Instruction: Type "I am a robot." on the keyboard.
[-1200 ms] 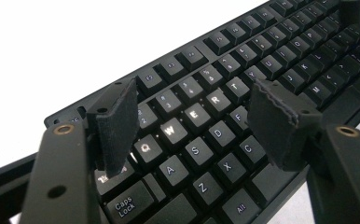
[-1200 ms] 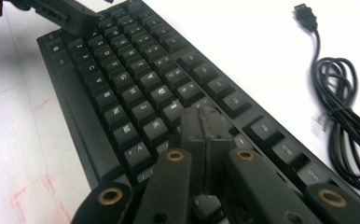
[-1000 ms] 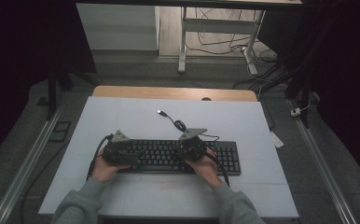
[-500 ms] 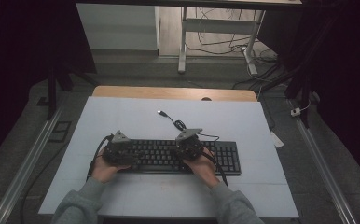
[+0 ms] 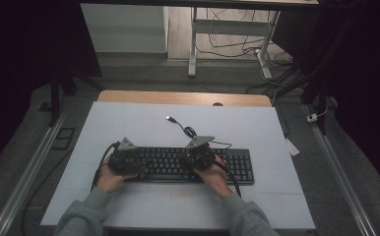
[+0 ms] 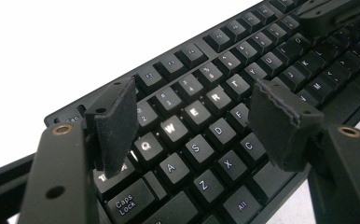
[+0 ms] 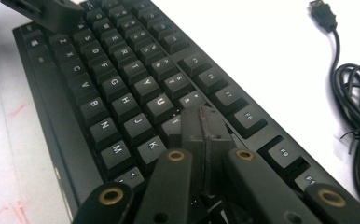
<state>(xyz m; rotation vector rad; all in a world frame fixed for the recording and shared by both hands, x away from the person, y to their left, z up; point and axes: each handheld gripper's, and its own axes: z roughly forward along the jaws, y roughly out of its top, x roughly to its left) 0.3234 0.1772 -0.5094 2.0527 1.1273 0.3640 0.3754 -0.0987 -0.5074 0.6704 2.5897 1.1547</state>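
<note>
Left gripper view: left gripper (image 6: pixel 194 126) jaws stand wide apart, nothing between the pads; left pad tip sits on or just above the key beside Q, near the Tab corner of the keyboard (image 6: pixel 215 116), right pad hangs over the F/C area. Contact can't be told for sure.

Right gripper view: right gripper (image 7: pixel 205 128) jaws are pressed together, pads flat against each other, gripping nothing; joined tip is down at the I/K keys, prob. pressing or about to.

High view: keyboard (image 5: pixel 237 167) lies flat on the white table (image 5: pixel 143 123), nearer the person's edge, both hands (image 5: pixel 110 177) on its left and mid parts. Its cable (image 5: pixel 187 130) w/ USB plug loose runs off behind it, unplugged.

Handling, as a judgement: stiff plastic board, moderate weight, won't flex; keycaps are small, springy, can pop off if pried sideways. To move it, take the frame edges, not keys; to press keys, come straight down w/ a closed tip.
</note>
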